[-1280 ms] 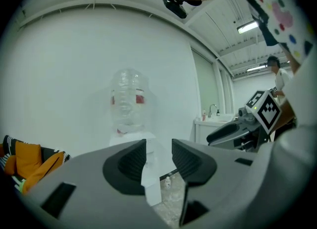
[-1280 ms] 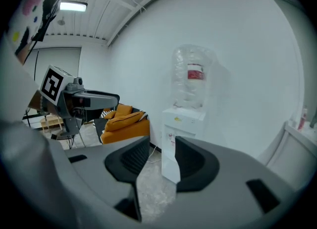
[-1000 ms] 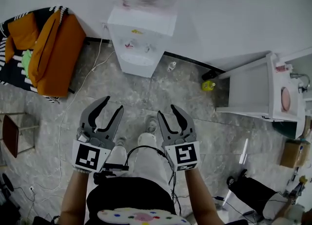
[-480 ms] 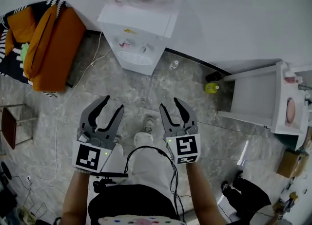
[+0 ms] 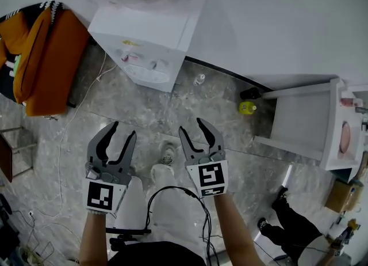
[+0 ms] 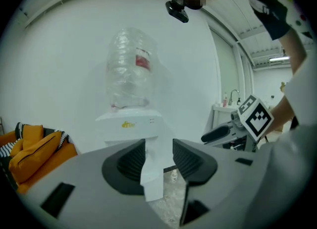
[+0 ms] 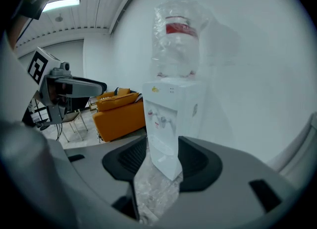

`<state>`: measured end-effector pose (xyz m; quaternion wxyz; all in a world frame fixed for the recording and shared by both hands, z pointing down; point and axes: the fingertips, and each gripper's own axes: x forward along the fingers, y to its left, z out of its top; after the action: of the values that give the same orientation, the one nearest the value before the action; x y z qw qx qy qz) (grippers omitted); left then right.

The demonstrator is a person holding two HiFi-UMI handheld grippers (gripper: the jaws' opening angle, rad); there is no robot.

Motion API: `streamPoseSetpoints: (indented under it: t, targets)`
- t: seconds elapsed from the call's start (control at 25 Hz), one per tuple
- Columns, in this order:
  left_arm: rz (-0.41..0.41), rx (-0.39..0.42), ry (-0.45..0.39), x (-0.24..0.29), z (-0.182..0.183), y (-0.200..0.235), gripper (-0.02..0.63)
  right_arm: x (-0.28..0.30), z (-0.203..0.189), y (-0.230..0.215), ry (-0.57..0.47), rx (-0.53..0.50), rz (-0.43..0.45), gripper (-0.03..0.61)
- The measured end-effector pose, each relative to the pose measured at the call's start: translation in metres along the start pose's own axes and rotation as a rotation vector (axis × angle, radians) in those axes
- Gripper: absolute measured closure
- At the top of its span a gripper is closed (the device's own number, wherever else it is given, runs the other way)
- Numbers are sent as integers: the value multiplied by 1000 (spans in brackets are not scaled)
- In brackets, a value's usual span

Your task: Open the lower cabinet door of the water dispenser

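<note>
Approach: I aim left gripper [image 5: 122,131], spread empty, and right gripper [image 5: 192,126], opening empty, toward tall white plastic water dispenser [image 5: 150,40], ready for its door.

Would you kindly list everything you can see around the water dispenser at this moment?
Boxy plastic water dispenser: one, white, against the wall ahead.
Large clear plastic bottle: one, transparent with a red label, on top of the dispenser.
Padded sofa: one, orange, left of the dispenser.
Small clear bottle: one, transparent, on the floor to the right of the dispenser.
Small round container: one, yellow, on the floor beside the cabinet unit.
Cabinet unit: one, white, far right.
Stone-patterned floor: one, grey, underfoot.
Left gripper: one, grey and black, lower left; fingers apart, nothing between them.
Right gripper: one, grey and black, lower centre; fingers opening, nothing between them.
</note>
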<state>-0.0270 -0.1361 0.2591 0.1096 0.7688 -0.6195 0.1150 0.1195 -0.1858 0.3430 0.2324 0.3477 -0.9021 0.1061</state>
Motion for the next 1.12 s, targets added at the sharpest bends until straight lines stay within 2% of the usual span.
streamPoseSetpoints:
  t: [0.16,0.28,0.84,1.12]
  targets:
    - [-1,-23,42,15,-33,-2,443,21,-25,-13,21,4,11,388]
    - [-31,-29,66,27,-56,-10,443,37,-47,-17,38,4,17,388]
    - [-90,-19,70,94,-137,-17,443,128,-141,-37,75,53,24,379]
    - [-105,-23,92,116,-172,-25,443,168,-177,-46,106,10,53,379]
